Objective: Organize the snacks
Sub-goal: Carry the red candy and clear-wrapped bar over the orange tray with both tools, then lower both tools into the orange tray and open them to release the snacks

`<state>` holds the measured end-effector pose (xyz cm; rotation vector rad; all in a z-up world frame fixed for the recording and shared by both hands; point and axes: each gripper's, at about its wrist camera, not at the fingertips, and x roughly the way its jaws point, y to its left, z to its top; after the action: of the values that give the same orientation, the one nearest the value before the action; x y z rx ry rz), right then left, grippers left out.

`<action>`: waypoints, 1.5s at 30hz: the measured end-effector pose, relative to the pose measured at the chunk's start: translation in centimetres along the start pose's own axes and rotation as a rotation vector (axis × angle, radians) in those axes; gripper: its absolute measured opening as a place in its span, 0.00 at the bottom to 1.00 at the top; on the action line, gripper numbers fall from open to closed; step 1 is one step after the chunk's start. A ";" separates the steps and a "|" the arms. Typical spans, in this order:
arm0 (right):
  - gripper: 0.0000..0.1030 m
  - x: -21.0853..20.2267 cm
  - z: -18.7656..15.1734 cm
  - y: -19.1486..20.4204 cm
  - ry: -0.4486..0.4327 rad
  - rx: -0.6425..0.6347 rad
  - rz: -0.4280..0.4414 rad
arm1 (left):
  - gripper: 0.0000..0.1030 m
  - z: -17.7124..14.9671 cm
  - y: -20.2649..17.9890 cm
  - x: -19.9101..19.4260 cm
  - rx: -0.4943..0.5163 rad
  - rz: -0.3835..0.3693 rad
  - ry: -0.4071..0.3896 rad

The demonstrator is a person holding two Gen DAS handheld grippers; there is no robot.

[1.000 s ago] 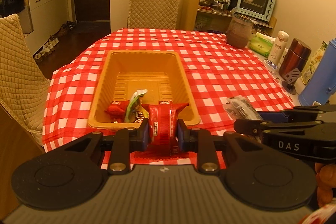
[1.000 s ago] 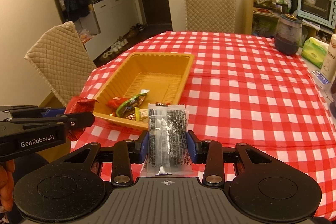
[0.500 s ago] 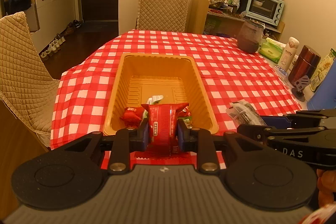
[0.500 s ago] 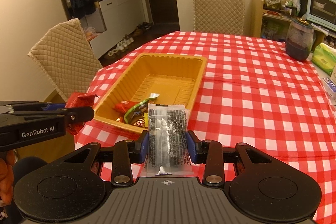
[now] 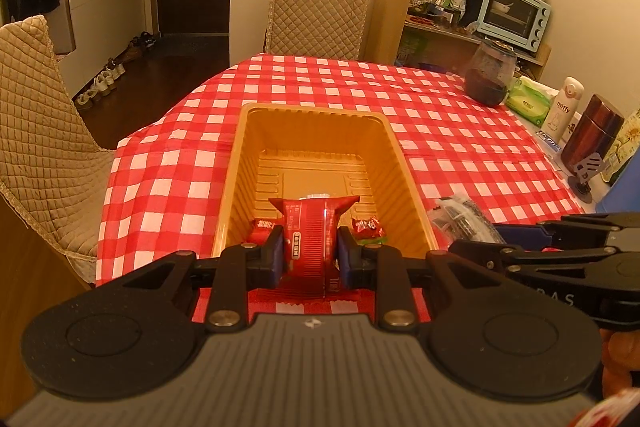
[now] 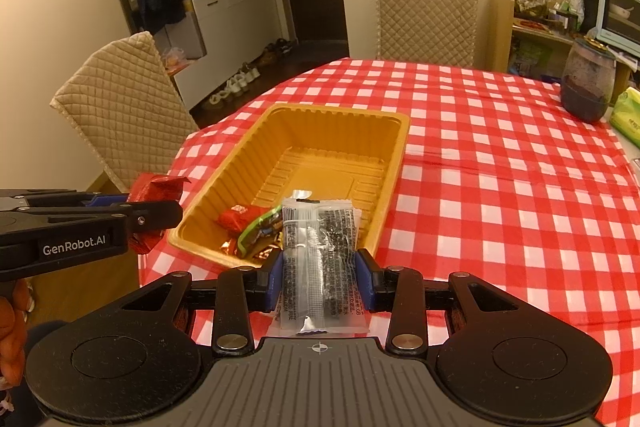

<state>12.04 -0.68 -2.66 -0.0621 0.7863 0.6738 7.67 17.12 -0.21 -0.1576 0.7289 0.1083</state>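
Note:
A yellow plastic tray (image 5: 240,163) (image 6: 400,155) lies on the red checked tablecloth with several small snack packets (image 6: 248,227) in its near end. My left gripper (image 5: 311,251) is shut on a red snack packet (image 5: 310,231), held over the tray's near rim. The same red snack packet (image 6: 154,191) shows at the left of the right wrist view. My right gripper (image 6: 320,271) is shut on a clear packet with dark contents (image 6: 320,259), just short of the tray's near right corner. That clear packet (image 5: 464,219) also appears right of the tray in the left wrist view.
Quilted beige chairs stand at the left (image 5: 36,131) and the far side (image 5: 316,15). At the table's right edge are a dark glass jar (image 5: 490,79), a green wipes pack (image 5: 528,103), a white bottle (image 5: 562,111) and a brown flask (image 5: 592,135). A shelf with a toaster oven (image 5: 514,13) stands behind.
Both grippers have shifted sideways to the left along the table's near edge with their packets still gripped; the tray now lies straight ahead of the left gripper.

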 end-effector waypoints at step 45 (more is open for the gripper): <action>0.37 13.9 8.1 -3.3 0.037 0.000 -0.026 | 0.23 6.5 2.5 14.4 0.054 -0.040 0.083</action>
<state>26.17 6.55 -6.85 -0.0848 0.8199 0.6492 22.17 21.36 -5.38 -0.1256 0.8101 0.0440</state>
